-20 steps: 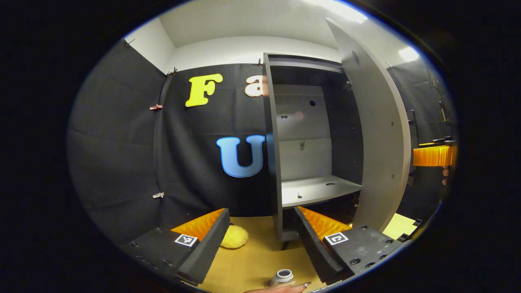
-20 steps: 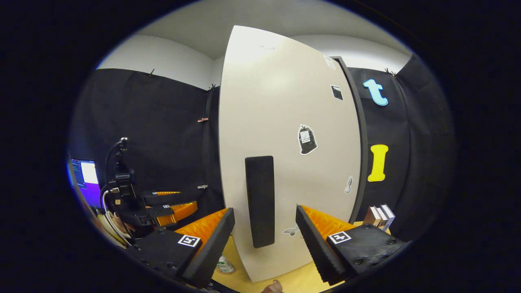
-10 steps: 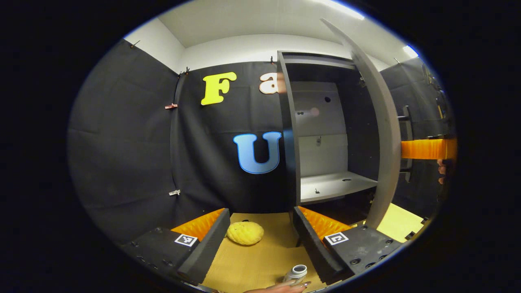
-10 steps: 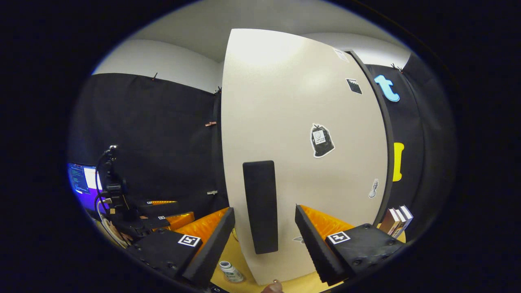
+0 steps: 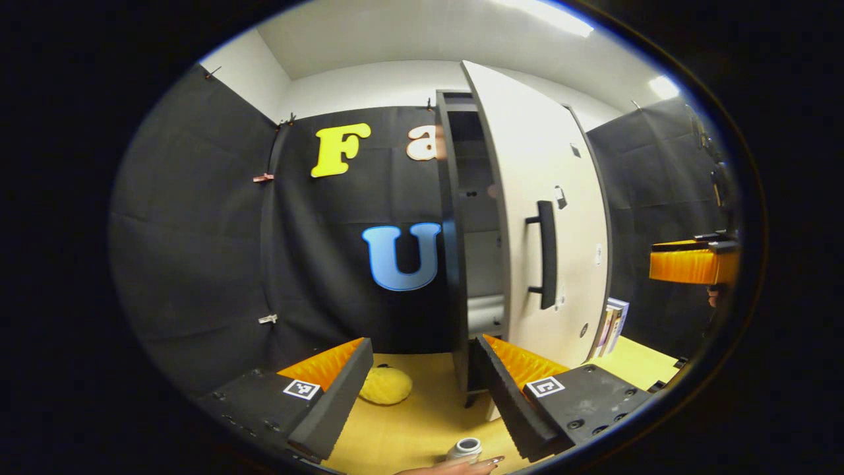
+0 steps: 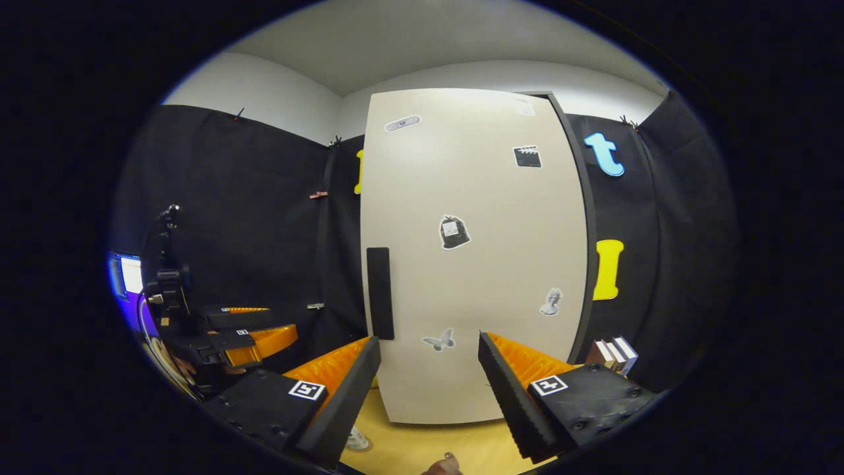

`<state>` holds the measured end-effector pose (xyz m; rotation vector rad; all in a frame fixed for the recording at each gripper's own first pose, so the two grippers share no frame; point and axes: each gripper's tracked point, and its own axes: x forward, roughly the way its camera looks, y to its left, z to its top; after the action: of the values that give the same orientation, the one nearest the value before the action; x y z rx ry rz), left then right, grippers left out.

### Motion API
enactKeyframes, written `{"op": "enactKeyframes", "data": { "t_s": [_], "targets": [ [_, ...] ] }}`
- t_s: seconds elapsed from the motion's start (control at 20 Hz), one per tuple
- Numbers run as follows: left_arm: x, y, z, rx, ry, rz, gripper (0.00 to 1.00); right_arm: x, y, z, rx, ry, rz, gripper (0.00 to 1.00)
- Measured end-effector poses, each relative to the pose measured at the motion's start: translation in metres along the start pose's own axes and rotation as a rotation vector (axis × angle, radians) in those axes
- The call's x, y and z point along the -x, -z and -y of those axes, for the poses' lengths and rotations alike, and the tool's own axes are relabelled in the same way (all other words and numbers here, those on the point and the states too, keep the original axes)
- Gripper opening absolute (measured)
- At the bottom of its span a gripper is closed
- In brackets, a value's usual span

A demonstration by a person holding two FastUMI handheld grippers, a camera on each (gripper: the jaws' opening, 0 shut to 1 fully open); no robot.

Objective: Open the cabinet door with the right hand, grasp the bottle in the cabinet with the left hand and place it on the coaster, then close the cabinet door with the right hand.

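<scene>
We're looking along the left gripper (image 5: 422, 389), its fingers spread wide with nothing between them, held low over the yellow worktop (image 5: 422, 422); just below it stands the bottle (image 5: 465, 448), upright with its cap towards us and a hand's fingertips (image 5: 478, 464) beside it, so the bottle is already out of the cabinet (image 5: 455, 251), though we can't make out a coaster under it from here. A yellow sponge-like lump (image 5: 386, 386) lies on the worktop near the cabinet foot. The cabinet door (image 5: 547, 218) stands only a little ajar, a narrow dark slot of the interior showing between its edge and the frame, and its black handle (image 5: 546, 254) faces outward. In the right gripper view the right gripper (image 6: 428, 389) is also wide open and gripping nothing, squared up to the door face (image 6: 475, 264) with its stickers, the handle (image 6: 379, 293) off to the left of its fingers; we judge it is placed flat-on like this to push rather than pull. A few books (image 6: 613, 356) lean at the cabinet's right. What's left, we reckon, is a last nudge to seat the door shut
</scene>
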<state>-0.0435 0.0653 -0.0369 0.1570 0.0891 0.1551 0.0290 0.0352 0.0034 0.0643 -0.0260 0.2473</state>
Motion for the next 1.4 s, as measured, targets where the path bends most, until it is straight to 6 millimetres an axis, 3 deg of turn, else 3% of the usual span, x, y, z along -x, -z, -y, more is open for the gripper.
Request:
{"op": "enactKeyframes", "data": {
  "t_s": [0.25,0.4,0.55,0.7,1.4],
  "targets": [
    [-0.006,-0.012,0.062,0.040,0.128,0.021,0.99,0.017,-0.001,0.042,0.127,0.223,0.058,0.98],
    [-0.005,-0.017,0.092,0.043,0.179,0.031,0.98,0.024,-0.006,0.034,0.095,0.263,0.093,0.98],
    [-0.005,-0.021,0.109,0.048,0.214,0.038,0.96,0.020,0.000,0.032,0.044,0.247,0.055,0.97],
    [-0.006,-0.019,0.114,0.081,0.223,0.026,0.98,0.023,-0.004,0.048,0.076,0.308,0.061,0.96],
    [-0.001,-0.017,0.111,0.048,0.174,0.052,0.98,0.018,0.000,0.051,0.059,0.288,0.072,0.95]
  ]
}}
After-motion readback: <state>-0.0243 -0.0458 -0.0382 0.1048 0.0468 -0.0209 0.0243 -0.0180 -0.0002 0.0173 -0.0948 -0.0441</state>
